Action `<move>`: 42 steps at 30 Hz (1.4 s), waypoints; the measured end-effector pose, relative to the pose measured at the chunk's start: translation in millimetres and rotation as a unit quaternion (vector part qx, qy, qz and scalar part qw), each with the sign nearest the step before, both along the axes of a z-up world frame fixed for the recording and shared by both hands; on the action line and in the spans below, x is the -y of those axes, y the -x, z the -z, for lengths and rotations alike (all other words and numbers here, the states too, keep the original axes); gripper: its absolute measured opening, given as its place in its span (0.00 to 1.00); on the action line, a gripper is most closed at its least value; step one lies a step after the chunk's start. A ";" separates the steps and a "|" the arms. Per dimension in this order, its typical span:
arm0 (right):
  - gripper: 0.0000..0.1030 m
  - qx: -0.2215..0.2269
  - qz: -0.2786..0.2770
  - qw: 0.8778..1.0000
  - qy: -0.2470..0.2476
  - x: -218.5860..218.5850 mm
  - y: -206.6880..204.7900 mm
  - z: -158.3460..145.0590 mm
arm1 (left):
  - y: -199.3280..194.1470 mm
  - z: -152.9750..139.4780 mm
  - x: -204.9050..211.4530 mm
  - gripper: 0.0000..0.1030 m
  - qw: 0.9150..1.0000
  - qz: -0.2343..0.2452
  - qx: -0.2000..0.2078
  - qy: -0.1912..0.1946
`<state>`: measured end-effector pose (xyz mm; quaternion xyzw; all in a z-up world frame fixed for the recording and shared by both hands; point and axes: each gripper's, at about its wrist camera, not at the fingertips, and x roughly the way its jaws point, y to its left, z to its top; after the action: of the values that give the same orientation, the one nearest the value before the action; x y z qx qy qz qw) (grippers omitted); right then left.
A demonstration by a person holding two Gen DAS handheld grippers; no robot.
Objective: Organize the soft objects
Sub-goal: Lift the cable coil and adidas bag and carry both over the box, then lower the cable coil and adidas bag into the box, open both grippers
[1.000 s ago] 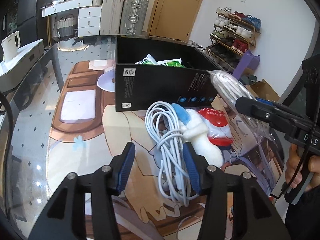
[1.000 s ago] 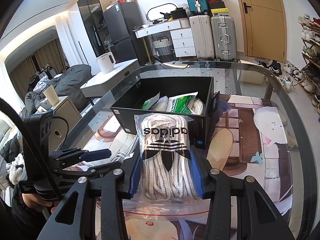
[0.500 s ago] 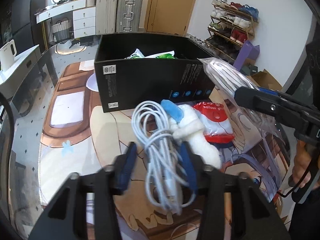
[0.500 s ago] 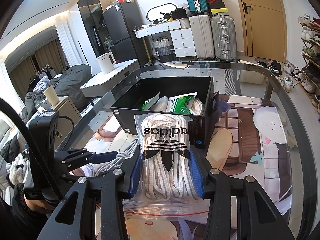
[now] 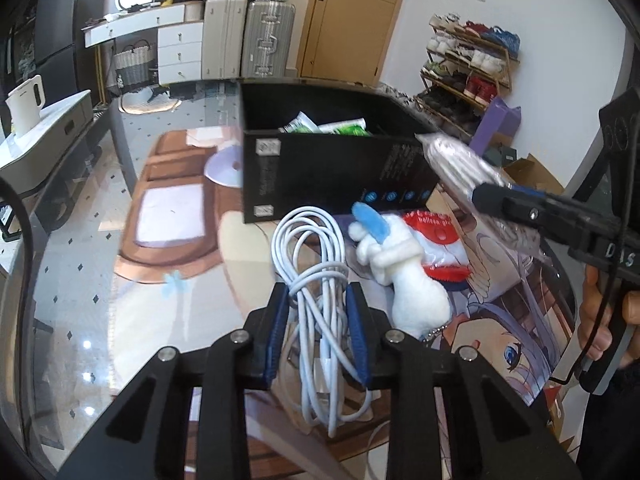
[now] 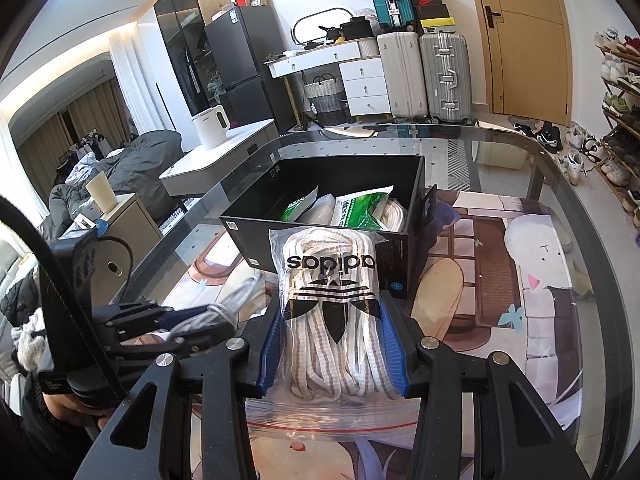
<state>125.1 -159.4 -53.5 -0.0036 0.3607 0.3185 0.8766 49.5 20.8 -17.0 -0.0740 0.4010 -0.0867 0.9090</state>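
In the left wrist view my left gripper [image 5: 317, 300] has its jaws closing on a coiled white cable [image 5: 308, 236], and both blue pads touch the bundle. Just right of the cable a white plush toy [image 5: 416, 292] lies on the mat, with a red balloon pack [image 5: 436, 236] behind it. My right gripper [image 6: 332, 312] is shut on a clear zip bag of striped laces [image 6: 332, 264], held in front of the open black box [image 6: 256, 240]. Green packets [image 6: 360, 212] lie inside that box.
A glass table with a printed cartoon mat [image 6: 480, 264] carries everything. A disc [image 5: 222, 168] lies left of the box. A person's hand [image 5: 600, 320] holds the right gripper's handle. Suitcases, drawers, a kettle and a shoe rack stand beyond the table.
My left gripper's jaws went from wide apart to pressing on the white cable bundle, which now stands between the pads. The right gripper and its bag have not moved.
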 end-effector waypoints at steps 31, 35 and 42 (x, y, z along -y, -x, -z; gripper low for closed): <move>0.43 0.010 -0.003 1.000 -0.004 -10.5 -35.2 -43.4 | -34.2 -80.7 -12.3 0.26 0.995 0.007 0.100 0.007; 0.43 0.008 -0.003 1.000 0.008 -15.9 -47.0 -46.7 | -50.4 -80.0 -14.7 0.27 0.996 0.011 0.092 0.011; 0.43 0.005 -0.008 1.000 0.025 -26.4 -67.9 -45.9 | -74.9 -76.5 -10.9 0.27 0.996 0.018 0.083 0.010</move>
<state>193.0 -133.0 -7.6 -0.0295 0.3644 0.3161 0.8755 124.4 31.7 59.6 -0.0689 0.3244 -0.1127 0.9367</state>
